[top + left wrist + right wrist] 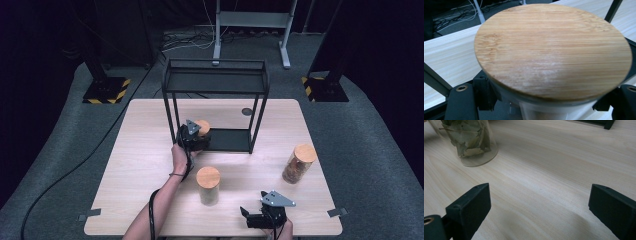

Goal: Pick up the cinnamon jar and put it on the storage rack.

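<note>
A jar with a round bamboo lid (551,50) sits between the jaws of my left gripper (547,100), which is shut on its body just under the lid. From above, that left gripper (193,136) holds the jar (203,125) at the left end of the black rack's lower shelf (230,140); whether the jar rests on the shelf I cannot tell. My right gripper (250,215) hovers near the table's front edge. In its own view the right gripper (539,202) stands wide open over bare wood.
A second bamboo-lidded jar (208,185) stands mid-table, its glass showing dried leaves (471,142). A third jar (299,163) with brown contents stands at the right. The rack's top shelf (216,80) overhangs the held jar, and thin black posts (434,80) flank it.
</note>
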{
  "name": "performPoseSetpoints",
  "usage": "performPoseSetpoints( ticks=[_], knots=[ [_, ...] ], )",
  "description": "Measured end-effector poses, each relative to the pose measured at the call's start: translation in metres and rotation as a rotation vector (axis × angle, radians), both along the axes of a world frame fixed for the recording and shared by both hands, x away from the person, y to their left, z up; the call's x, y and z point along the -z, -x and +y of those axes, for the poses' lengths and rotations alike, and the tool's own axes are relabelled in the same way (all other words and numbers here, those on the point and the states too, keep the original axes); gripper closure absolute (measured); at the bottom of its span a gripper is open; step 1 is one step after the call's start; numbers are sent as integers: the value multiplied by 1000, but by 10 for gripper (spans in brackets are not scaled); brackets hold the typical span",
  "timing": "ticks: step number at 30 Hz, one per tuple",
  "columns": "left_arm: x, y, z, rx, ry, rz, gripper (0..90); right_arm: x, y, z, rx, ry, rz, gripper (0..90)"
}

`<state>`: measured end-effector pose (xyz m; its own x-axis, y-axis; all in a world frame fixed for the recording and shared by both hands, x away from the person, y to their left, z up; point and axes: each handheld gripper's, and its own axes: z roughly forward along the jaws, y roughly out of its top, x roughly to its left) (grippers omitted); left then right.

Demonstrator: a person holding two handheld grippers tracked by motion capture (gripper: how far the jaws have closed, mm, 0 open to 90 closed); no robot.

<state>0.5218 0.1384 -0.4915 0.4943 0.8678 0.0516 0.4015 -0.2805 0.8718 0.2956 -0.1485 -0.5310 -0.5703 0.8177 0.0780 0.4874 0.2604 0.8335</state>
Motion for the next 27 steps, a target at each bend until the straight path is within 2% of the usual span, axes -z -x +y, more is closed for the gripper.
performPoseSetpoints(
  ticks=[13,19,22,27],
  knots=[
    [7,-9,0,-16,-10,25,250,0,0,0,-3,-2,-2,35],
    [9,-12,0,-25,13,31,250,0,0,0,-4,-2,-2,35],
    [11,-14,0,-24,41,38,250,0,0,0,-3,-1,-2,35],
    [12,-17,-2,-19,45,33,250,0,0,0,-2,-1,-3,35]
  ],
)
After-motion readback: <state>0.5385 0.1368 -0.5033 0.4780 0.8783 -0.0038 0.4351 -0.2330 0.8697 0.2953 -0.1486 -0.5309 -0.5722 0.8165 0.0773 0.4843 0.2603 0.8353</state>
